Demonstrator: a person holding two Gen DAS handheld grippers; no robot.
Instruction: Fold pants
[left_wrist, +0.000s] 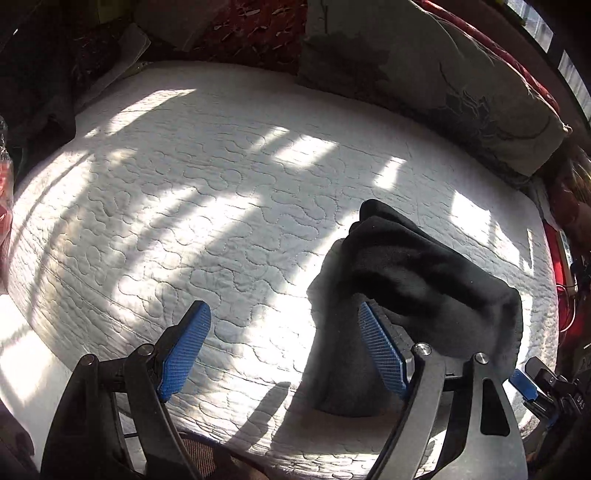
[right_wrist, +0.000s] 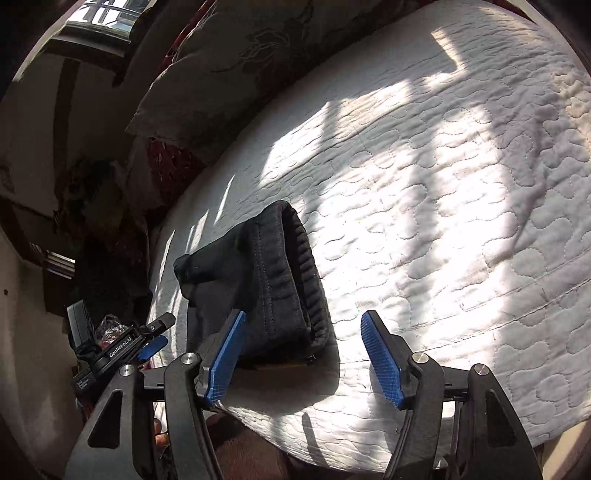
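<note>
The black pants (left_wrist: 424, 280) lie folded into a compact bundle on the white quilted mattress (left_wrist: 207, 192), near its front edge. My left gripper (left_wrist: 284, 328) is open and empty above the mattress, its right finger beside the bundle's left side. In the right wrist view the pants (right_wrist: 273, 280) show their ribbed waistband facing right. My right gripper (right_wrist: 303, 339) is open and empty just in front of the bundle, its left finger (right_wrist: 227, 362) overlapping the bundle's near edge. The left gripper's body (right_wrist: 122, 350) shows at the left of that view.
A grey patterned pillow (left_wrist: 454, 85) and red bedding (left_wrist: 258, 33) lie along the mattress's far side. Dark fabric (left_wrist: 40, 110) sits at the far left. Sunlight and shadow stripes cross the mattress (right_wrist: 461, 206). A window (right_wrist: 99, 22) is behind the pillow.
</note>
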